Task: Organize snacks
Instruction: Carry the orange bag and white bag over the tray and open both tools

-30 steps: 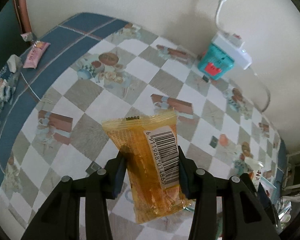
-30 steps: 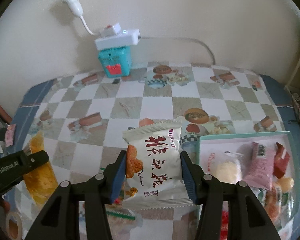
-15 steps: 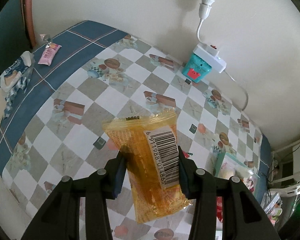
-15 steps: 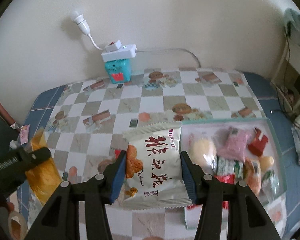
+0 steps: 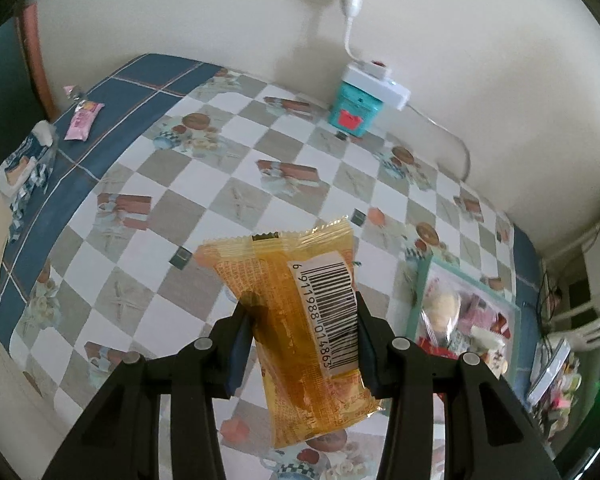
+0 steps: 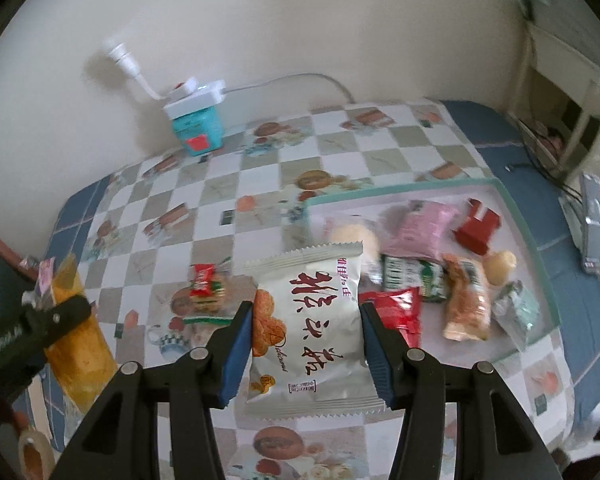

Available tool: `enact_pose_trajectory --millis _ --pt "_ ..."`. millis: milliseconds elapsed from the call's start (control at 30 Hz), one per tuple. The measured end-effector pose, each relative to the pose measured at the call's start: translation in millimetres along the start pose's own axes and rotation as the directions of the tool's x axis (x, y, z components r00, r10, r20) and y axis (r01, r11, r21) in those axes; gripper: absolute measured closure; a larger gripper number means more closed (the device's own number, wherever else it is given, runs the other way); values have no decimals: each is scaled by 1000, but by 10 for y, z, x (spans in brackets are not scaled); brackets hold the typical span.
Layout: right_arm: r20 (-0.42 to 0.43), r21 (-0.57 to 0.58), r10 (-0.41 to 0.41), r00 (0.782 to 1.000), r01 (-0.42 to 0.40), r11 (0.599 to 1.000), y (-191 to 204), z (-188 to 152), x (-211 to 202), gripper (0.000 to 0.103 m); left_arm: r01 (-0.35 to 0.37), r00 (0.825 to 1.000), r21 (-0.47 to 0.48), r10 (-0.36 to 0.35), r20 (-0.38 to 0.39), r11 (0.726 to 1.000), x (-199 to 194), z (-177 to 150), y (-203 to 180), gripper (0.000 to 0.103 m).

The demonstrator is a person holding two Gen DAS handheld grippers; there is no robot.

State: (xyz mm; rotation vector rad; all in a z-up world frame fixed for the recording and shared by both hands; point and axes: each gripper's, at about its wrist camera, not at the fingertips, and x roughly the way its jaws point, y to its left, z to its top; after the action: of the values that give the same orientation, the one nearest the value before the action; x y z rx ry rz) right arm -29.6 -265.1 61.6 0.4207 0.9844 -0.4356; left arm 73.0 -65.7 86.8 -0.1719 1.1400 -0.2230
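Note:
My left gripper (image 5: pixel 302 344) is shut on an orange snack packet (image 5: pixel 300 312) with a white barcode label, held above the checked tablecloth. My right gripper (image 6: pixel 306 344) is shut on a white snack packet (image 6: pixel 308 332) with red characters, held over the table just left of the tray. In the right wrist view the left gripper (image 6: pixel 40 328) and its orange packet (image 6: pixel 78 344) show at the left edge. A green-rimmed tray (image 6: pixel 404 190) holds several wrapped snacks. A small red candy (image 6: pixel 202 280) lies on the cloth left of the tray.
A teal box (image 5: pixel 354 114) with a white power strip on top stands against the back wall. A pink wrapper (image 5: pixel 83 120) and a blue-white packet (image 5: pixel 24 168) lie on the blue border at the far left. A tape roll (image 6: pixel 30 452) sits bottom left. Shelving stands right of the table.
Both grippers rose and drew back with their packets, so more of the table shows. The right view swung toward the tray, which now lies fully in sight.

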Motion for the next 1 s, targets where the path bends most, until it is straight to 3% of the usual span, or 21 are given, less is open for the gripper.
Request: enact_pose_trajectory --millis 367,633,800,1000 --pt "-2 184 -72 997 71 980 -916 153 28 48 33 999 178 -26 -40 984 152 -268 -657 56" --pt "-7 303 -87 996 85 949 -1462 166 38 48 81 996 341 -61 -70 937 359 -546 -1263 56" --pt "-21 354 -89 996 91 931 -1686 156 105 48 123 990 410 -82 -117 904 530 -711 -1546 56" --pt "-56 349 -73 996 88 933 -1727 164 292 48 137 983 435 -68 -170 890 784 -834 -1734 56"
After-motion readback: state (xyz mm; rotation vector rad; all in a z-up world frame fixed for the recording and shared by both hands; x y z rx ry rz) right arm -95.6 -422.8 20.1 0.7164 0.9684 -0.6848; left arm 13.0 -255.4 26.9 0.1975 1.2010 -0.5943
